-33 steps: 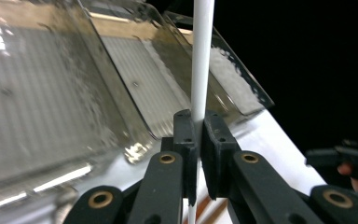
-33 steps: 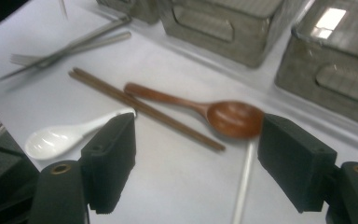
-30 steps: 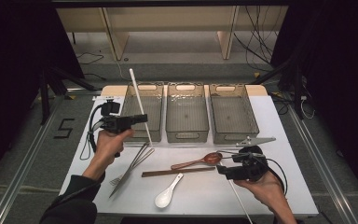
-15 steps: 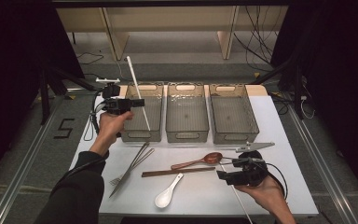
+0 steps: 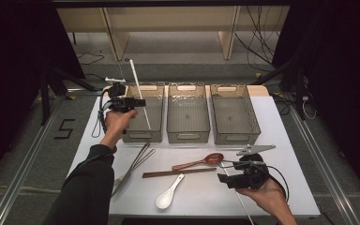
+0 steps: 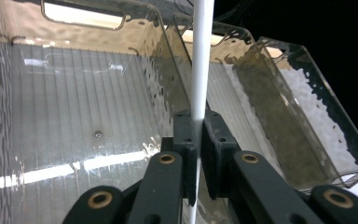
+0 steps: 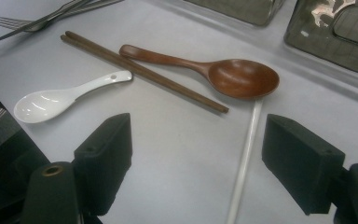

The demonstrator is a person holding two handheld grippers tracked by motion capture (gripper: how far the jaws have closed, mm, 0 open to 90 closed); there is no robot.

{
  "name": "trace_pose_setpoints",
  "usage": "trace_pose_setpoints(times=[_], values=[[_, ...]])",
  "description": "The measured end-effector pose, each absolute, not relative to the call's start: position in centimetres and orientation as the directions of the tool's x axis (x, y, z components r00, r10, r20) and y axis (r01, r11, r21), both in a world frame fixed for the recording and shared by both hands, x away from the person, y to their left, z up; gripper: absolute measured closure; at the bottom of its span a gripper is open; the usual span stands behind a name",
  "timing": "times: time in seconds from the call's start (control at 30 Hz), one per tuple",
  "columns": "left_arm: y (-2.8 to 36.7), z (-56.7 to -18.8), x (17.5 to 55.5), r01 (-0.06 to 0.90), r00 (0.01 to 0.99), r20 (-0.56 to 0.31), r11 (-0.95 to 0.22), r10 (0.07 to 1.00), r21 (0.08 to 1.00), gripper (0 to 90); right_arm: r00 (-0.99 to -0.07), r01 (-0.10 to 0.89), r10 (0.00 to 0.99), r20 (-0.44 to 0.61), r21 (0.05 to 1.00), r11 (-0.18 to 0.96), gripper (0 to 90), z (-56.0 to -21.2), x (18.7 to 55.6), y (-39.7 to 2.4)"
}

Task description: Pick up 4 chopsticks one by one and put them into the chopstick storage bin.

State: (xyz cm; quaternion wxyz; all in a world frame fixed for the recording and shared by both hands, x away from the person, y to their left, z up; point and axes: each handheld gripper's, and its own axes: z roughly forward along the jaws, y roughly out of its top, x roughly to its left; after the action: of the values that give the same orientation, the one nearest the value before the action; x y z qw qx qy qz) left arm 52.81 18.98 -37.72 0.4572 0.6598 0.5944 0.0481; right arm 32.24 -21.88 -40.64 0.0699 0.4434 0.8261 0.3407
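left tool (image 6: 196,140) clamped on white chopstick (image 6: 199,70), top cropped, right tool (image 7: 196,154) wide open, empty

Lit brightly from overhead on the white table (image 5: 286,117), falling off to near black at both sides and beyond. Soft, short shadows under the wooden spoon (image 7: 223,74) and chopsticks (image 7: 140,70). Strong glare on the far handle slot and floor of the clear left bin (image 6: 74,107), with rippled reflections across its walls. Overexposed along the white stick (image 6: 200,60). Slightly soft and grainy from above; blurred at the near jaws in both gripper views. Mild wide-angle stretch toward the edges.
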Motion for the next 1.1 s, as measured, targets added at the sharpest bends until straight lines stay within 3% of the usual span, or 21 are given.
trace_pose_setpoints(times=[0.67, 0.83, 1.1], values=[[18.2, -41.0, 53.6, 0.788, 0.208, -0.452, 0.125, 0.868, 0.602, 82.4, -0.6, 0.687, 0.777, 0.194, 0.623, 0.375, 25.5, -40.9, 32.2, -22.2], [18.4, -40.6, 53.4, 0.781, 0.191, -0.431, 0.129, 0.882, 0.611, 57.1, -0.595, 0.688, 0.78, 0.194, 0.624, 0.37, 25.5, -40.8, 32.1, -22.3], [18.6, -38.8, 52.3, 0.768, 0.216, -0.41, 0.105, 0.886, 0.632, 34.7, -0.587, 0.695, 0.788, 0.185, 0.613, 0.374, 25.5, -40.8, 32.2, -22.5]])
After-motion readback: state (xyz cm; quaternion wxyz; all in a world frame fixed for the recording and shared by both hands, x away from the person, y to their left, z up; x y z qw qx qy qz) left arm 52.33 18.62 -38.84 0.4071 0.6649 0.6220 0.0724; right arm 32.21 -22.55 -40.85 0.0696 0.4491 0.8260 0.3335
